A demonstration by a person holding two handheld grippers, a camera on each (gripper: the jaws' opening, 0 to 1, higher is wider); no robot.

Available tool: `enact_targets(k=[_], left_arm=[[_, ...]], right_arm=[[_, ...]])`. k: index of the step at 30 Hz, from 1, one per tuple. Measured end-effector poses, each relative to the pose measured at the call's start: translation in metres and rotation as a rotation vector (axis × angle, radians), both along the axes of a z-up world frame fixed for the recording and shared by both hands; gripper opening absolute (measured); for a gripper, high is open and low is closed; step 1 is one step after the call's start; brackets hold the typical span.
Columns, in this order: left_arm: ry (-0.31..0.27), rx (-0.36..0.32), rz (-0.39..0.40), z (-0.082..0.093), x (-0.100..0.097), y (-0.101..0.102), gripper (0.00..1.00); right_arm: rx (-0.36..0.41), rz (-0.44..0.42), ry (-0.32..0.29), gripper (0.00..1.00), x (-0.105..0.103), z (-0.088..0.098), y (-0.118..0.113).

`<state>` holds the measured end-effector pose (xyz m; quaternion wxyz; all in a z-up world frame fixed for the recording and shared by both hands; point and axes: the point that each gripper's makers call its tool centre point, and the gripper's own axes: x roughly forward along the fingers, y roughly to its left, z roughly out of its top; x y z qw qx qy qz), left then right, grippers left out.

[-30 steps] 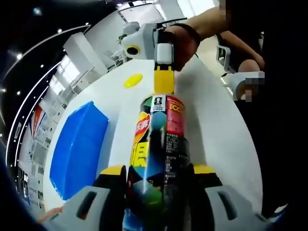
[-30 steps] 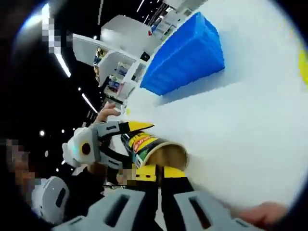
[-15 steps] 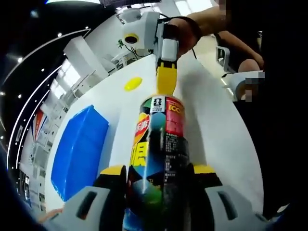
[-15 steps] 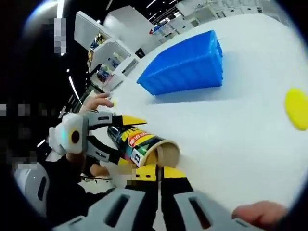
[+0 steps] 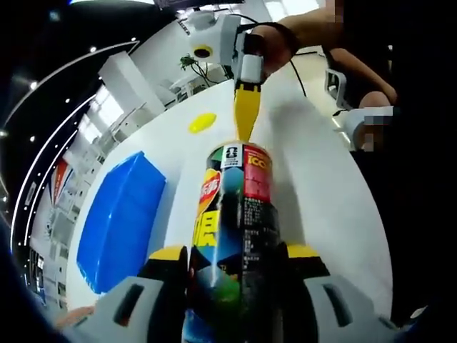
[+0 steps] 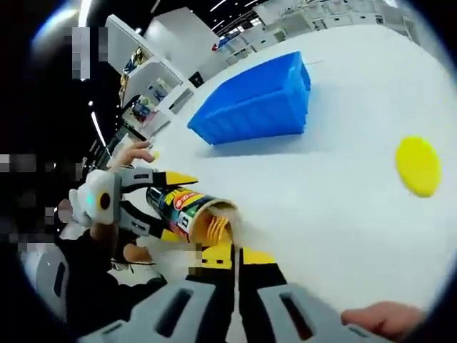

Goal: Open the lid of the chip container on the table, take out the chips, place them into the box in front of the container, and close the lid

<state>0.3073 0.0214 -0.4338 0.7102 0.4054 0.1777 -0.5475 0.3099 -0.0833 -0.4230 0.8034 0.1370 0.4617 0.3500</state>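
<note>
Now, chips: a fan of chips (image 6: 216,227) pokes out of the can's open mouth, where half a second ago the mouth showed bare cardboard inside; the stack is starting to come out.
Chip can: the chip can (image 5: 237,236) lies tilted, mouth toward the right gripper, held above the white table (image 6: 335,207) at its near edge.
Left gripper: the left gripper (image 5: 235,261) is pressed onto the can's lower body, a yellow-tipped jaw on each side.
Right gripper: the right gripper (image 6: 232,256) has its jaws pressed together, tips at the can's mouth; I judge it is pinching the chips, though the contact itself is hidden. It has drawn back from the mouth since a second ago.
Lid: the yellow lid (image 6: 418,166) lies off, flat on the table, far right.
Box: the blue box (image 6: 257,107) sits beyond the can, well apart; bare table lies between.
Obstacles: none on the path; the loose stack may fan and spill.
</note>
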Motion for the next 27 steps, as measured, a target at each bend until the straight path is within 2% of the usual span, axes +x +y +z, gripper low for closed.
enact_targets(k=[10, 19, 24, 25, 27], left_arm=[[-0.001, 0.0, 0.002, 0.0, 0.002, 0.0, 0.52], [-0.007, -0.002, 0.007, 0.001, 0.002, -0.001, 0.52], [-0.005, -0.002, 0.01, 0.001, 0.002, -0.001, 0.52], [-0.007, -0.002, 0.01, 0.001, 0.002, -0.001, 0.52], [-0.012, -0.008, 0.008, 0.001, 0.002, -0.001, 0.52]], right_arm=[[-0.038, -0.056, -0.015, 0.0, 0.002, 0.0, -0.034], [-0.024, -0.071, -0.02, 0.0, -0.001, -0.002, -0.032], [-0.075, 0.028, -0.216, 0.03, 0.002, 0.004, -0.029], [-0.07, -0.001, -0.264, 0.03, 0.006, 0.009, -0.029], [-0.054, -0.04, -0.285, 0.03, 0.009, 0.018, -0.034]])
